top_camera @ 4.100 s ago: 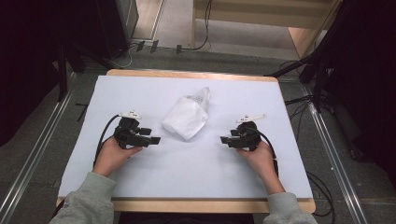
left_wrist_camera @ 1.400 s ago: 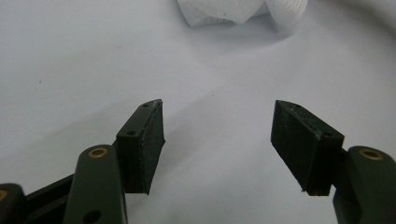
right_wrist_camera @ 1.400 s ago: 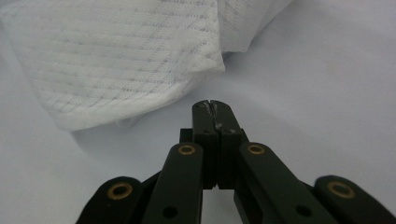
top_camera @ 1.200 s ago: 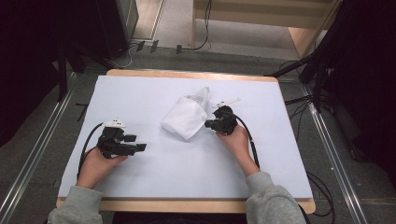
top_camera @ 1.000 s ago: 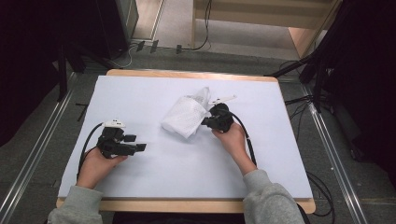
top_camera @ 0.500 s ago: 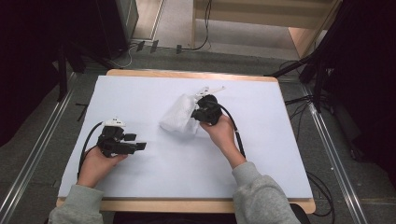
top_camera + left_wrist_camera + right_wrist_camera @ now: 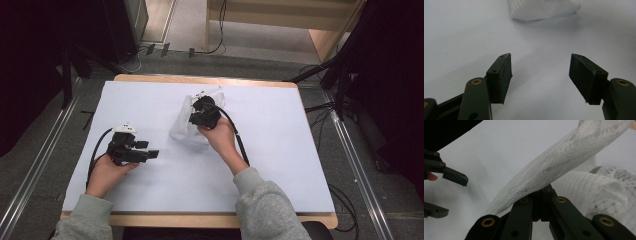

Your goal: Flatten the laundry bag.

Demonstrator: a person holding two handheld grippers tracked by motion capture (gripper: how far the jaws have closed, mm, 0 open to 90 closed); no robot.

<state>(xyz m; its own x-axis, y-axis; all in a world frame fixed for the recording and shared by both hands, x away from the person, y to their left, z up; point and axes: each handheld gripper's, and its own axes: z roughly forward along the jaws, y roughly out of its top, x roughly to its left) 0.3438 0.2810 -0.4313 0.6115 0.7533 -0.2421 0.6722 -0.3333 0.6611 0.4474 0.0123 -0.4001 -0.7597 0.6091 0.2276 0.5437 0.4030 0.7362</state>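
Now your right gripper (image 7: 197,116) pinches an edge of the white lace garment (image 7: 182,127) mid-table, lifting a flap; that's the first fold only begun (most lies flat). Its long axis runs from near-left to far-right. Your left gripper (image 7: 540,75) waits spread, empty, near it.

Grey sweatshirt sleeves (image 7: 260,205) with ribbed cuffs are worn on both forearms. The left tongs (image 7: 150,153) and the right tongs (image 7: 196,119) are built of matt black parts. A black cable (image 7: 95,152) is looped from the left tongs, and a small white block (image 7: 124,128) is carried on top of them. Brass-coloured rivets (image 7: 476,81) are set in the dark arm links, and flat, finely ribbed black pads (image 7: 505,75) are fixed to the jaws with small screws.
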